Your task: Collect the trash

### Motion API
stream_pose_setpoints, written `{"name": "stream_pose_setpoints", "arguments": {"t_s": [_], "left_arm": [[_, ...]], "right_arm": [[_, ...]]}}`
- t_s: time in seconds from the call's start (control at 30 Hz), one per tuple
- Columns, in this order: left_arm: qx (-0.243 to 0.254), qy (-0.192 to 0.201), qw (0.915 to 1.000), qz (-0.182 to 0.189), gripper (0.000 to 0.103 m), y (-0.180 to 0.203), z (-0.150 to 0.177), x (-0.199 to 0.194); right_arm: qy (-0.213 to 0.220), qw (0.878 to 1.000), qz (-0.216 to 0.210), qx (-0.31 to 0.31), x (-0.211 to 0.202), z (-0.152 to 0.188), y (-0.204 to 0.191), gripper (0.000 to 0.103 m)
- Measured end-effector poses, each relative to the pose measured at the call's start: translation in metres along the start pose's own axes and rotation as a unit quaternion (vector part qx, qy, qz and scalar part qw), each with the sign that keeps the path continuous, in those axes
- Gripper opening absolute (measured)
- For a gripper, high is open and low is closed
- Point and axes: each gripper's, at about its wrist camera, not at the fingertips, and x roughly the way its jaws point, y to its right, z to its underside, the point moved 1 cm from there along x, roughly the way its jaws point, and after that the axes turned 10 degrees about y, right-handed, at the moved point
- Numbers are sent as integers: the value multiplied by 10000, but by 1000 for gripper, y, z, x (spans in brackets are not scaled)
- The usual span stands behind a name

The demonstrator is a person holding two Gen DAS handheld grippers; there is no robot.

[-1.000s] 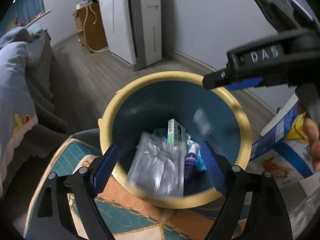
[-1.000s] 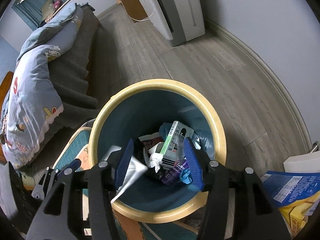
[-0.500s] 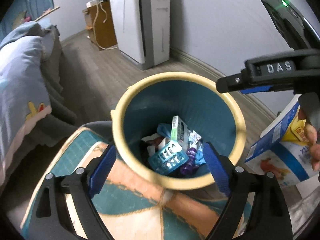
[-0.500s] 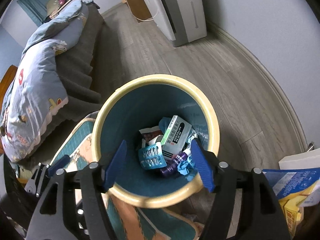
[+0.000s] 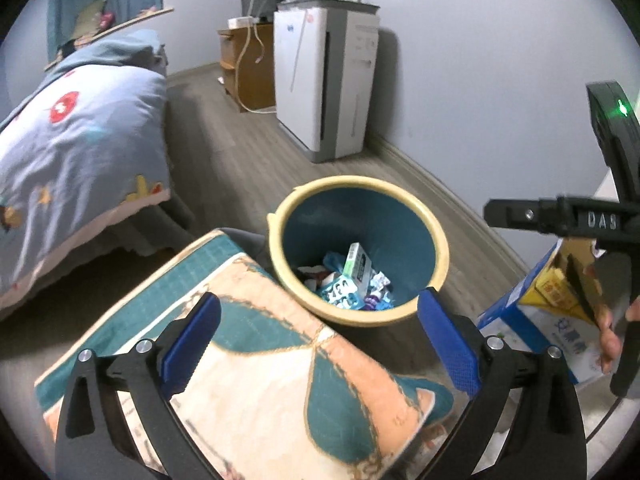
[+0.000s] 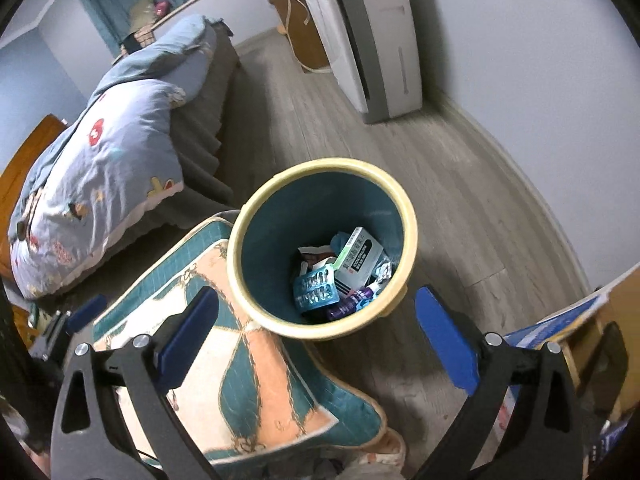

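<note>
A round bin with a yellow rim (image 5: 434, 232) (image 6: 410, 216) and teal inside stands on the wood floor. It holds trash: a blue blister pack (image 5: 340, 290) (image 6: 314, 290), a white and green box (image 5: 356, 266) (image 6: 358, 258), a purple bottle (image 6: 346, 306) and wrappers. My left gripper (image 5: 320, 342) is open and empty, above a patterned cushion, short of the bin. My right gripper (image 6: 316, 338) is open and empty, high above the bin's near rim. Its body shows at the right of the left wrist view (image 5: 560, 216).
A teal and peach cushion (image 5: 260, 380) (image 6: 248, 392) lies beside the bin. A blue and white carton (image 5: 540, 320) stands right of it. A bed with a blue quilt (image 5: 80, 152) (image 6: 100, 168) is at the left. A white air purifier (image 5: 324, 80) (image 6: 372, 36) stands by the wall.
The blister pack dropped from my left gripper into the bin. Both grippers have risen and pulled back from the bin, and their jaws have opened wider.
</note>
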Motion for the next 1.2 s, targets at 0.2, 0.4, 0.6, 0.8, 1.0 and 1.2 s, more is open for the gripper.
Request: {"name": "stream_pose_setpoints", "arguments": {"t_s": [0.2,0.4,0.6,0.8,1.0,1.2], "left_arm": [[-196,92,9995,-233,98,0,7,-26],[4,44,9977,-679,98,0,10,-18],[22,102,9980,-616,98,-1,8,-11],[36,141,9983,-559,98,1,6,-9],[88,95,9984,-548,98,3,6,-8],[178,82,9982,-573,98,6,7,-6]], "right_arm": [[270,9992,37,-278,-29,14,-10,97],[307,9972,251,-634,-31,23,-20,97],[419,9956,322,-773,-31,21,-23,97],[450,9949,403,-812,-30,20,-23,97],[463,9951,414,-775,-30,19,-19,97],[478,9951,416,-762,-30,19,-19,97]]}}
